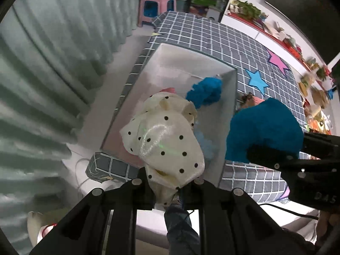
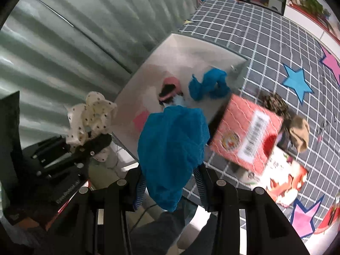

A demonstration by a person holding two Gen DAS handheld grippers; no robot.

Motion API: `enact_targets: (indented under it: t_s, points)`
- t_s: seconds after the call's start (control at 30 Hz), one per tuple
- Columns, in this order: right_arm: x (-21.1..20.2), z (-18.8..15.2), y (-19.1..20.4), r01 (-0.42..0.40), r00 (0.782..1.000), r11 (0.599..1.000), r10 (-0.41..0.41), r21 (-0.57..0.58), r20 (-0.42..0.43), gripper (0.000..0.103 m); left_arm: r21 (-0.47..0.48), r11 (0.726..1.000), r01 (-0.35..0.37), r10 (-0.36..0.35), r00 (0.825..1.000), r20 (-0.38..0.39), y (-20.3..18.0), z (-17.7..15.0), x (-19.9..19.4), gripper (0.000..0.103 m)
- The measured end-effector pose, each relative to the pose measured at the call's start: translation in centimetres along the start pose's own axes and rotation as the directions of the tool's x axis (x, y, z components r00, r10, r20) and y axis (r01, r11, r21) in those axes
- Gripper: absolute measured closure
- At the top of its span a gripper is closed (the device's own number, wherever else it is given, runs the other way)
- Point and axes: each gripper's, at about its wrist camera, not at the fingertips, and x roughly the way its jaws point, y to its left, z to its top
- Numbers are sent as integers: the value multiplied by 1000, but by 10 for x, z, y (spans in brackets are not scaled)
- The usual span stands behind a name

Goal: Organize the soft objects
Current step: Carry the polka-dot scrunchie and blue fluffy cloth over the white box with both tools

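Cream polka-dot fabric scrunchie [image 1: 163, 146] is pinched between the fingers of the left gripper [image 1: 170, 188], and it hangs above the near edge of the open white rectangular box [image 1: 189, 55]. The bright blue fuzzy cloth [image 2: 172, 144] is clamped in the same way by the right gripper [image 2: 170, 188], above the near right corner of this box. In the right wrist view the left gripper [image 2: 85, 148] shows at the left, outside the box wall, with the scrunchie [image 2: 93, 114] bunched at its tip.

Inside the box lie a second blue crumpled cloth [image 2: 209, 84] close to the far right wall, a pink and black soft piece [image 2: 170, 89] near the middle, and a pink flat piece [image 2: 141, 119] toward the near wall. The far left part of the box floor is bare.

The box stands on a grey cloth with a white grid [image 2: 265, 42], near its left edge, which carries blue [image 2: 295, 81] and pink star shapes [image 2: 331, 63]. Just beside the right wall of the box is a red carton [image 2: 244, 138] with a white barcode label [image 2: 255, 136]; the digits are too blurred to read. A tan soft item [image 2: 299, 133] and a dark patterned one [image 2: 274, 102] lie behind it. On the right gripper body [image 1: 308, 170] the letters "DAS" can be read. Pale green curtains [image 1: 53, 63] hang to the left of the table.
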Motion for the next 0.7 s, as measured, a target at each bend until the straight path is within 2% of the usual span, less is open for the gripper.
enact_targets:
  t_s: [0.37,0.7]
  points:
    - [14,29,5,10,1000,1000,-10,-20,-18,60,-30,1000,3,-4,1000,-24,4,10,16,86]
    - [18,32,2,6,999,1000,-6,-22,-32,60,-34,999,-7,6,999,-44,3,13,24,86]
